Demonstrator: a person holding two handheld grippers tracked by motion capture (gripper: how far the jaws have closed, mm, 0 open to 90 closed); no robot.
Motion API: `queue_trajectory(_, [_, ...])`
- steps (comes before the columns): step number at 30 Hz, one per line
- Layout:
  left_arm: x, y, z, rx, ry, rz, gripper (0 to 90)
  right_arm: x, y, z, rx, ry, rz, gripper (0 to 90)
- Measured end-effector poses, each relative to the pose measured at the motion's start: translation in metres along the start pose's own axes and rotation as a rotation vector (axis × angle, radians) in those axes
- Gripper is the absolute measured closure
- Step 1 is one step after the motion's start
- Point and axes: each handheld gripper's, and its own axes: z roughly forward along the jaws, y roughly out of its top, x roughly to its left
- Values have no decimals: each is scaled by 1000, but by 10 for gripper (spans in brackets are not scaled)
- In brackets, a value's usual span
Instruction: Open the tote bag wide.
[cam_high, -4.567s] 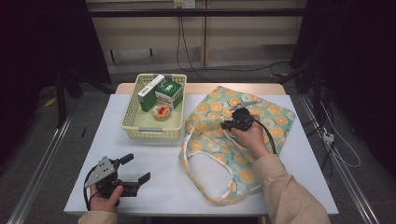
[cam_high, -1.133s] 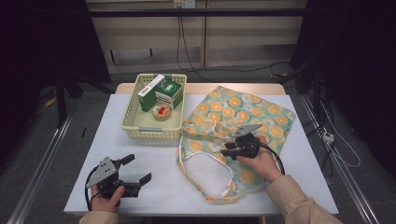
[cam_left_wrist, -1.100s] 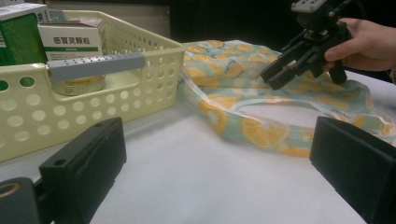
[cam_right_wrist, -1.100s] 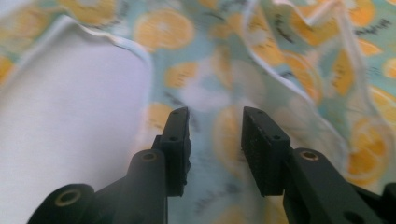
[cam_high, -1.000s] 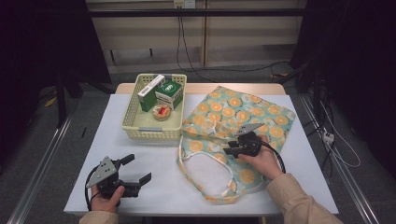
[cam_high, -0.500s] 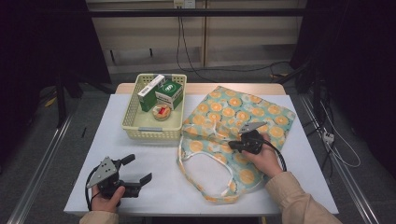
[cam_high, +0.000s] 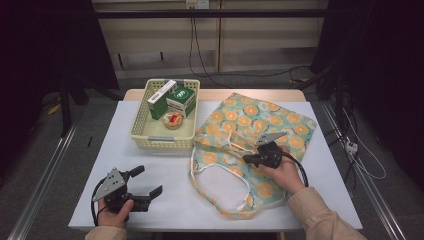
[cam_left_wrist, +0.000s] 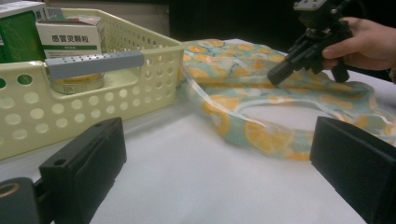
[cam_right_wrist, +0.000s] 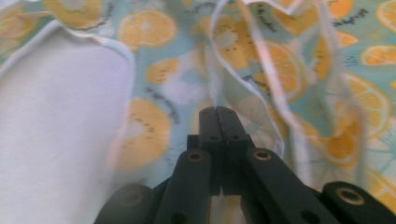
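A teal tote bag (cam_high: 260, 120) printed with orange slices lies flat on the right half of the white table (cam_high: 100, 150), its white-trimmed handles (cam_high: 220, 172) looped toward the front. My right gripper (cam_high: 246, 161) rests on the bag's middle, pointing left. In the right gripper view its jaws (cam_right_wrist: 218, 112) are shut with a thin fold of the bag's white-edged fabric (cam_right_wrist: 243, 88) rising from their tips. The left gripper view shows that right gripper (cam_left_wrist: 275, 77) nosed down onto the cloth. My left gripper (cam_high: 145, 182) sits at the front left, open and empty (cam_left_wrist: 219, 158).
A pale yellow perforated basket (cam_high: 145, 135) stands at the back left, beside the bag. It holds a green box (cam_high: 181, 100), a white and green box (cam_high: 161, 95) and a small round tin (cam_high: 173, 120). Bare tabletop lies between the left gripper and the bag.
The right gripper came forward from the bag's far part to its middle several seconds ago and has hardly shifted over the last second. The left gripper has stayed put.
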Motion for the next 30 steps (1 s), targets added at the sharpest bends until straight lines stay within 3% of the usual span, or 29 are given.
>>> queue_trajectory(2, [0, 0, 0, 0, -2, 1, 36, 8, 1, -3, 12, 22, -21, 900])
queue_trajectory(6, [-2, 0, 1, 2, -5, 4, 36, 18, 5, -13, -7, 66, -16, 900])
queue_trajectory(10, [-3, 0, 2, 3, -6, -2, 36, 14, 11, -27, -62, 83, 16, 900])
queue_trajectory(14, [-2, 1, 2, 3, -8, 7, 36, -4, 14, -38, -106, 29, 65, 900])
queue_trajectory(21, [-1, -1, 2, 6, -7, -3, 36, -40, 4, -43, -127, -76, 154, 900])
queue_trajectory(26, [-1, -1, 2, 8, -5, -3, 36, -53, -3, -37, -114, -130, 156, 900])
queue_trajectory(30, [-1, -1, 2, 9, -5, -5, 36, -57, -5, -27, -105, -136, 149, 900])
